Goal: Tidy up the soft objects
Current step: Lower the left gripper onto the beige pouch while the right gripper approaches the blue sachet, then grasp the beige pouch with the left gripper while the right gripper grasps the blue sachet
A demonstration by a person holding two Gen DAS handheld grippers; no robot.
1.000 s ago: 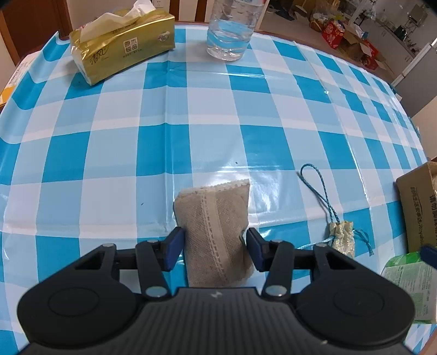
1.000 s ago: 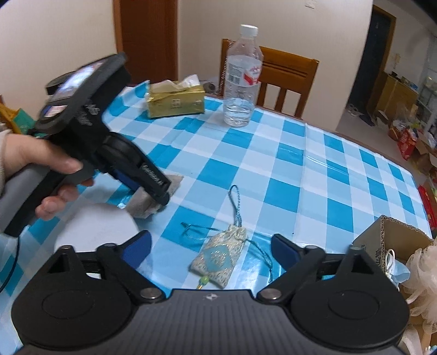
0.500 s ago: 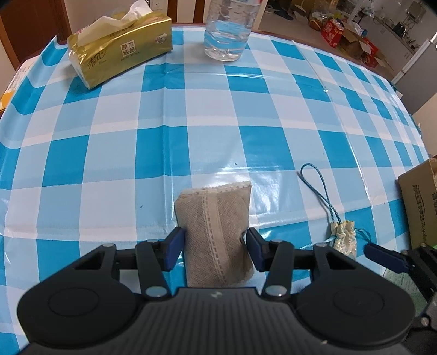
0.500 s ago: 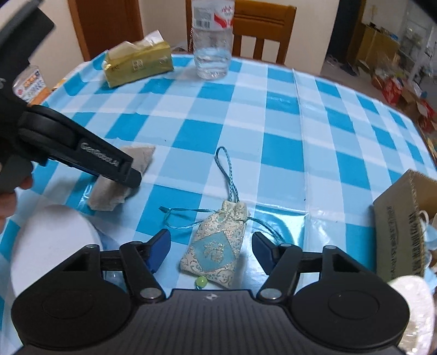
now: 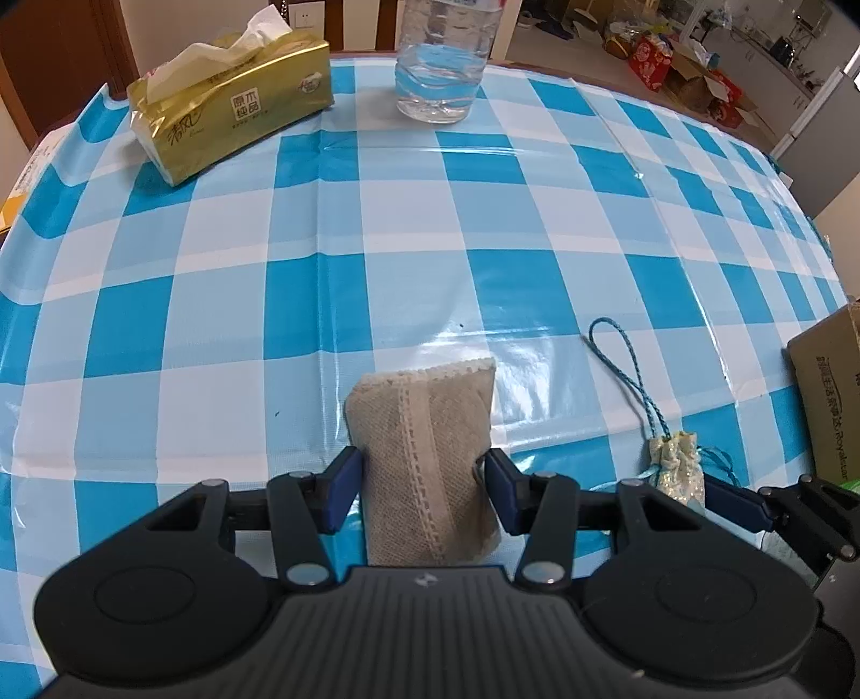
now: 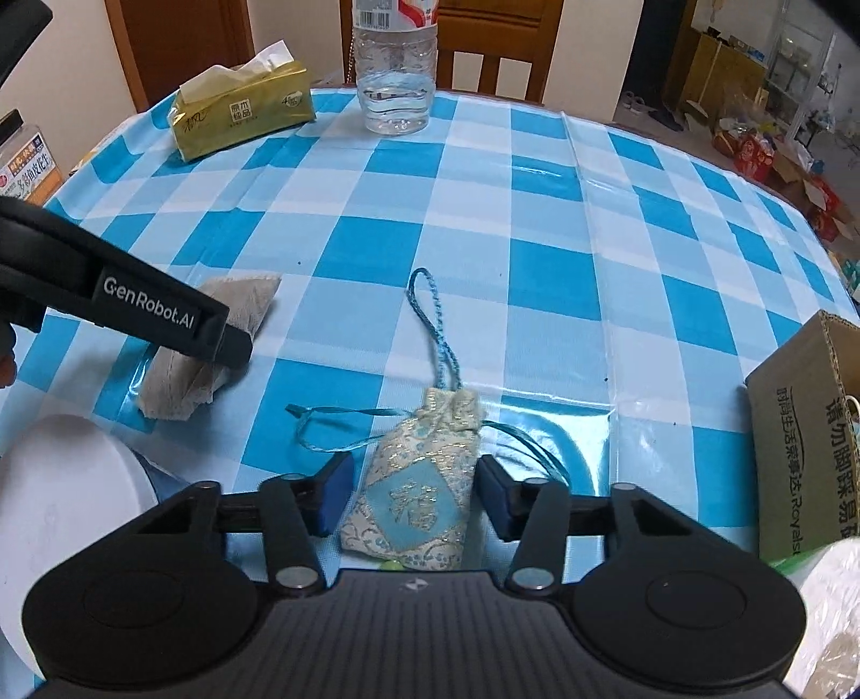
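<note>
A beige mesh sachet [image 5: 427, 457] lies on the blue checked tablecloth. My left gripper [image 5: 424, 484] is shut on the sachet, pads pressed to both its sides; it also shows in the right wrist view [image 6: 215, 322]. A pale blue embroidered pouch [image 6: 416, 500] with a blue cord loop [image 6: 435, 333] lies between the fingers of my right gripper [image 6: 414, 497]. The right jaws sit close on either side of the pouch with a small gap on each side. The pouch also shows in the left wrist view [image 5: 674, 465].
A gold tissue pack [image 5: 231, 118] and a water bottle [image 5: 438, 70] stand at the table's far side. A cardboard box [image 6: 801, 446] sits at the right edge. A white round plate [image 6: 64, 505] lies at the front left. A wooden chair [image 6: 500, 43] is behind the table.
My right gripper has moved down and forward over the embroidered pouch and its jaws have narrowed around it. The left gripper has stayed shut on the beige sachet.
</note>
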